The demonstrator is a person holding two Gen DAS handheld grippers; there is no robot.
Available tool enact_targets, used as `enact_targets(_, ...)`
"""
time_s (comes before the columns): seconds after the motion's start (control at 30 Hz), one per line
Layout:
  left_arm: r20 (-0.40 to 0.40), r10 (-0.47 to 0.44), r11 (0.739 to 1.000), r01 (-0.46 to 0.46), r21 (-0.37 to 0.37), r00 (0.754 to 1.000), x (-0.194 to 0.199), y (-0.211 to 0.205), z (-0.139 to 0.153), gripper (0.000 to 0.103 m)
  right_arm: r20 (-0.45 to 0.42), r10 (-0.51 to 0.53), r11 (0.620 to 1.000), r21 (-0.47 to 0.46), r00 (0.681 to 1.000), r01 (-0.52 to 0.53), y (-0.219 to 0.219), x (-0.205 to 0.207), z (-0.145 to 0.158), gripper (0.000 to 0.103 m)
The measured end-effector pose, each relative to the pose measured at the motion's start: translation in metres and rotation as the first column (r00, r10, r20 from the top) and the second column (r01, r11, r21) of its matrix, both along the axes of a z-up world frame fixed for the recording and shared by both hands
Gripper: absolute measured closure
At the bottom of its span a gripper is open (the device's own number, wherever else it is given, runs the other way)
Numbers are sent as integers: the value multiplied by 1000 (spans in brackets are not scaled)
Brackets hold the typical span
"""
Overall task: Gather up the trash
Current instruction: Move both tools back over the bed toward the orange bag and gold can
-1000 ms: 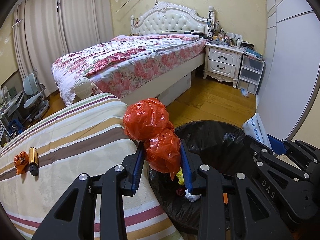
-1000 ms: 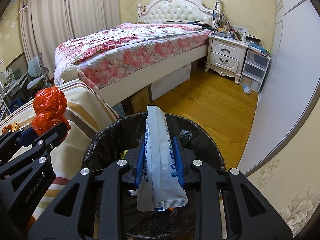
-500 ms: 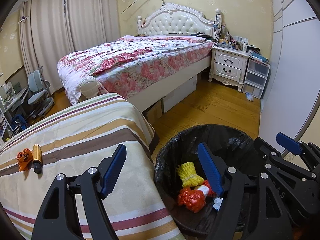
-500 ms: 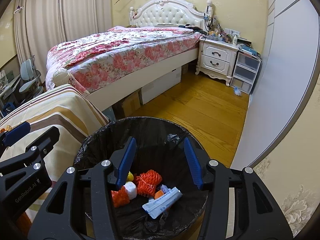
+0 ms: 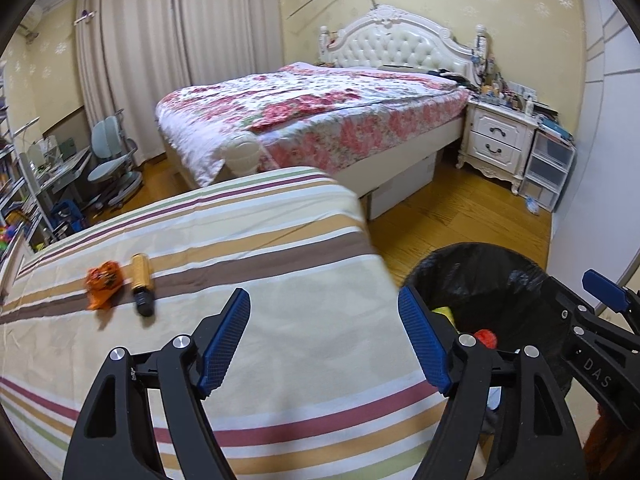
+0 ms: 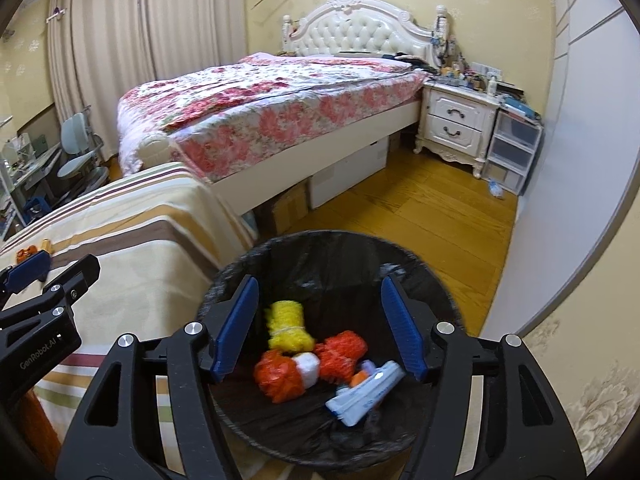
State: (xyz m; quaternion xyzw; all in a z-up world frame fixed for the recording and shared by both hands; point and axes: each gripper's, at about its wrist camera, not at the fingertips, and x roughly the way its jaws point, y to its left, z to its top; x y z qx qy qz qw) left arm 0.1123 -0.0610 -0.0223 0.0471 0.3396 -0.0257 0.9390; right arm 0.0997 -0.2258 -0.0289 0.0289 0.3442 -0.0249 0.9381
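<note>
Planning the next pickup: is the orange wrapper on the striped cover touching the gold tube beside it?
Apart. The left wrist view shows a strip of striped cover between the orange wrapper and gold tube.

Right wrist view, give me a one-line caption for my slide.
Open right gripper above the black-lined trash bin, which holds yellow and orange wads and a white packet.

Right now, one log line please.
left gripper: open, empty | right gripper: open over bin | orange wrapper, bottle: on bedspread
</note>
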Motion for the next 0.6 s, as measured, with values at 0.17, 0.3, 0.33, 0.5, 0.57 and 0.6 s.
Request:
enact_targets(0.17, -5, 108, 994, -108, 2, 994, -14, 53, 0, 29, -11, 108, 994, 17, 994, -108, 45, -6, -1, 40)
enact_targets(0.3, -24, 199, 980, -199, 16, 980, -22, 97, -5, 29, -28, 218, 976, 13, 976, -218, 96, -8, -6, 40)
enact_targets(0.33, -29, 218, 976, -217, 22, 976, -24, 108, -7, 29, -37, 244, 970, 19, 969, -243, 107, -8, -7, 40)
enact_targets(0.5, -75, 295, 955, -291, 54, 953, -23, 155, -20, 29, -75, 348, 938, 32, 935, -346, 160, -3, -14, 40)
enact_targets(0.57, -95, 318, 948, -312, 66, 943, -23, 169, -26, 29, -99, 381, 925, 32, 919, -379, 183, -1, -20, 40)
enact_targets(0.6, -106, 324, 945, -319, 68, 940, -23, 176, -29, 29, -118, 400, 916, 33, 909, -399, 194, 1, -23, 40)
